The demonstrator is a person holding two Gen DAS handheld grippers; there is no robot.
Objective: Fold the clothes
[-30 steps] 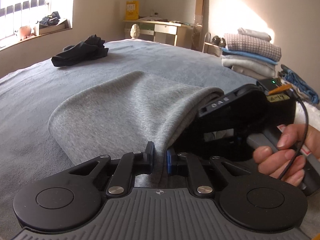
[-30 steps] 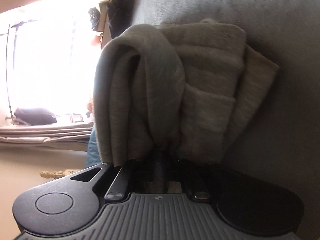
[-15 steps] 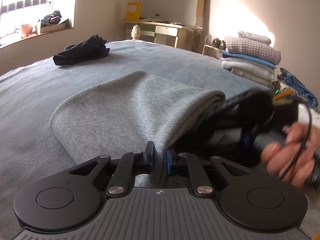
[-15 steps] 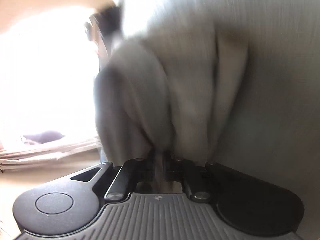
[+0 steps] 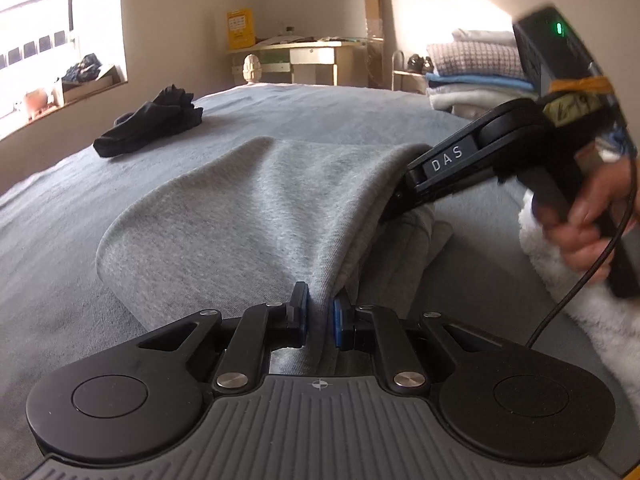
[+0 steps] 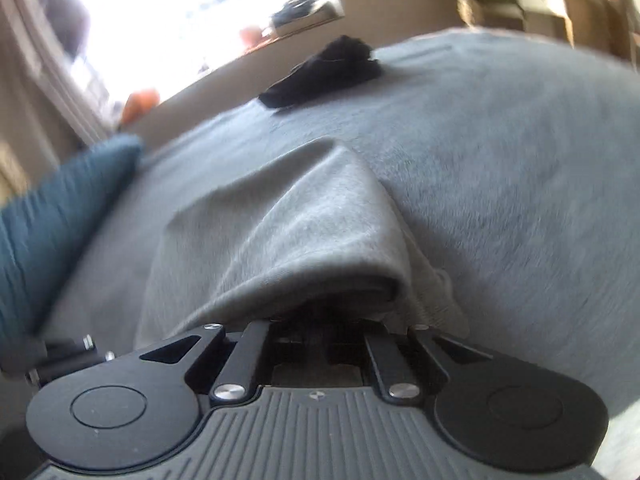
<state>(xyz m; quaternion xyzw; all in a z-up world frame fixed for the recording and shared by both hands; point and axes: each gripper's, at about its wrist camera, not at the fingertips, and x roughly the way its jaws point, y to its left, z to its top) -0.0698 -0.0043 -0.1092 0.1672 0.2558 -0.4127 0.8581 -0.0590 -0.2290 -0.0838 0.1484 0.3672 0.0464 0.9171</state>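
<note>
Currently | both claws clamp the grey garment (image 5: 248,216) on the bed (image 5: 360,112): left gripper (image 5: 320,312), right gripper (image 5: 396,196) | step: carry fold over | keep edges level, aligned, taut.

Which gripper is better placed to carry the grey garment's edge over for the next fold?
Probably right: the right gripper holds the grey garment raised off the bed; the left gripper pins it low.

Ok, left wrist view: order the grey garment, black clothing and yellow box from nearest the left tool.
1. grey garment: clamped in the left tool.
2. black clothing: mid-bed, left.
3. yellow box: on the far desk, against the wall.
</note>
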